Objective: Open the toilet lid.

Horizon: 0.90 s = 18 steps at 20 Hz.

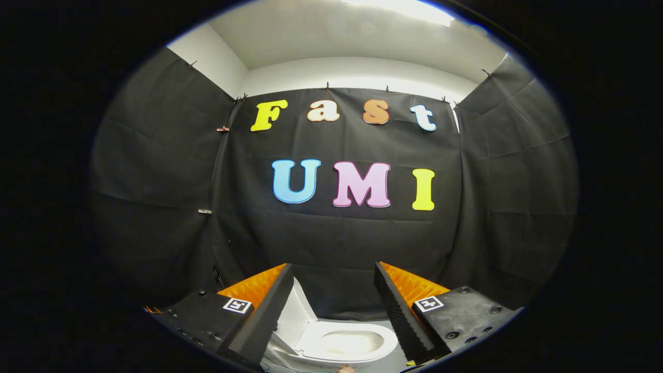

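The gripper (331,280) hangs with its fingers apart and empty, above and ahead of the toilet (352,344), whose lid (298,311) stands raised beside the one finger, bowl showing between both.

Gripper (331,290) jaws wide apart, empty

Toilet (357,344): smooth, glossy white ware, bowl and seat alike, between the fingers of the gripper (331,303) at 6 o'clock. Lid (295,316): smooth white plastic look, raised, at 7 o'clock of the bowl. Fingers (264,316): spread wide, nothing held; matt, inner faces finely ribbed. Wall (336,238): matt creased cloth. Ceiling (336,36) at 12 o'clock: smooth, matt.
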Each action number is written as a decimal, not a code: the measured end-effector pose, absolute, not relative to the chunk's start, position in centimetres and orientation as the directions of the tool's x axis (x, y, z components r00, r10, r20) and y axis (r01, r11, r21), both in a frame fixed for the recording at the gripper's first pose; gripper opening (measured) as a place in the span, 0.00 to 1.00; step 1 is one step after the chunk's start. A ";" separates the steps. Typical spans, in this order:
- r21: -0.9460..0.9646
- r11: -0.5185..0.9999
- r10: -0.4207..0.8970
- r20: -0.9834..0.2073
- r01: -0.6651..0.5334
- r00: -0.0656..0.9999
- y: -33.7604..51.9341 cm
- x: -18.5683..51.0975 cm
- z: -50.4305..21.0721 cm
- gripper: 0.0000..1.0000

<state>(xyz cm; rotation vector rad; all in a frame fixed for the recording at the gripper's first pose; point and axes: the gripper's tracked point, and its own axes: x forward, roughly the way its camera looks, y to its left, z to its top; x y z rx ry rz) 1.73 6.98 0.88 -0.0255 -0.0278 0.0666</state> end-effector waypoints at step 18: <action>-0.066 0.997 0.038 0.021 -0.037 0.999 7.5 1.5 0.3 0.98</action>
